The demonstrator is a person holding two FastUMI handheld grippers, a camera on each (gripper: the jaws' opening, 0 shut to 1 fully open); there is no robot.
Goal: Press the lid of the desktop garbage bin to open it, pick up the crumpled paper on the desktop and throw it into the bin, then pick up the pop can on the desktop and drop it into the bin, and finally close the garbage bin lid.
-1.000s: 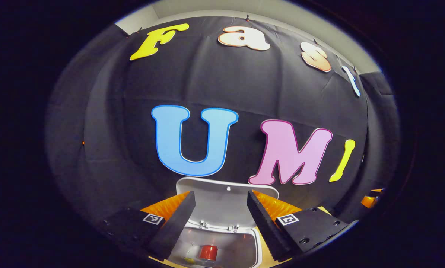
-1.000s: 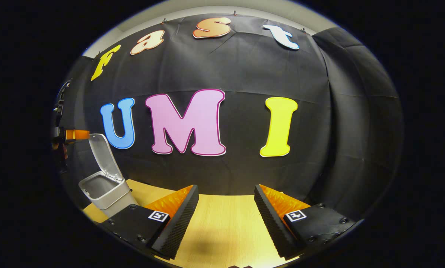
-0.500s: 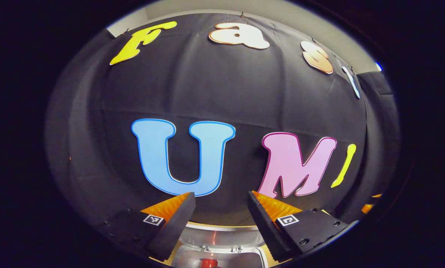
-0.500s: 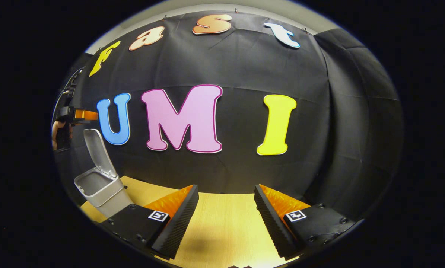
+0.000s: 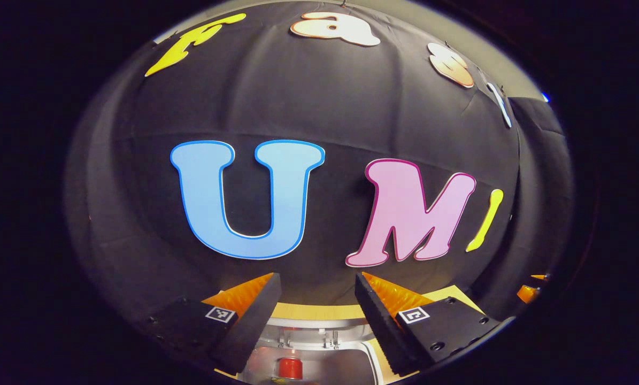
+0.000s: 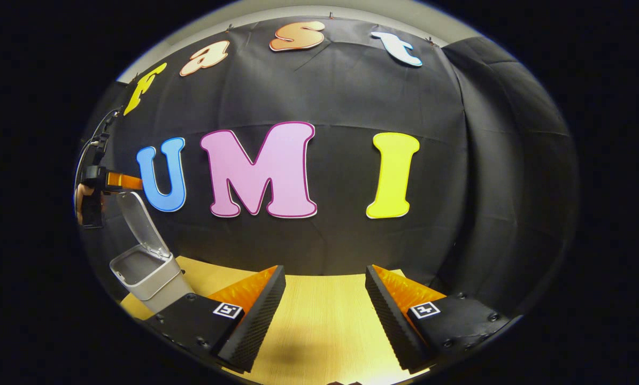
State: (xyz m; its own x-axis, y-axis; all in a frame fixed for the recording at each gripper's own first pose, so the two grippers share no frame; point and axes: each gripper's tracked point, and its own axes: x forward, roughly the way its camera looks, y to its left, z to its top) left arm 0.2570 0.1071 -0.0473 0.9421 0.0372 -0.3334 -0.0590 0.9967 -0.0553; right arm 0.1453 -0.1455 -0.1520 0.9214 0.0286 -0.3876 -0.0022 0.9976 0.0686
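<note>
My left gripper (image 5: pixel 318 310) hangs above the bin (image 5: pixel 311 355), its jaws spread wide with nothing between them. Looking down between them in the left gripper view, I see the bin's open mouth and the red can (image 5: pixel 290 368) lying at the bottom of it; a pale scrap beside the can may be the crumpled paper, but it is too small for me to tell. The hinges of the lid (image 5: pixel 308 324) show at the far rim of the bin, with the lid's inner face rising just behind them. Beyond that runs a strip of the desk (image 5: pixel 319 310) and then the black cloth wall. My right gripper (image 6: pixel 324 315) hovers over the bare middle of the desk (image 6: pixel 324 321), its jaws also spread wide and holding nothing. In the right gripper view the bin (image 6: pixel 147 271) stands near the desk's left edge, its lid (image 6: pixel 140 222) tilted up and back. The left gripper (image 6: pixel 117 182) sits just above the lid's top edge, and the hand (image 6: pixel 79 200) that holds it shows at the far left.
</note>
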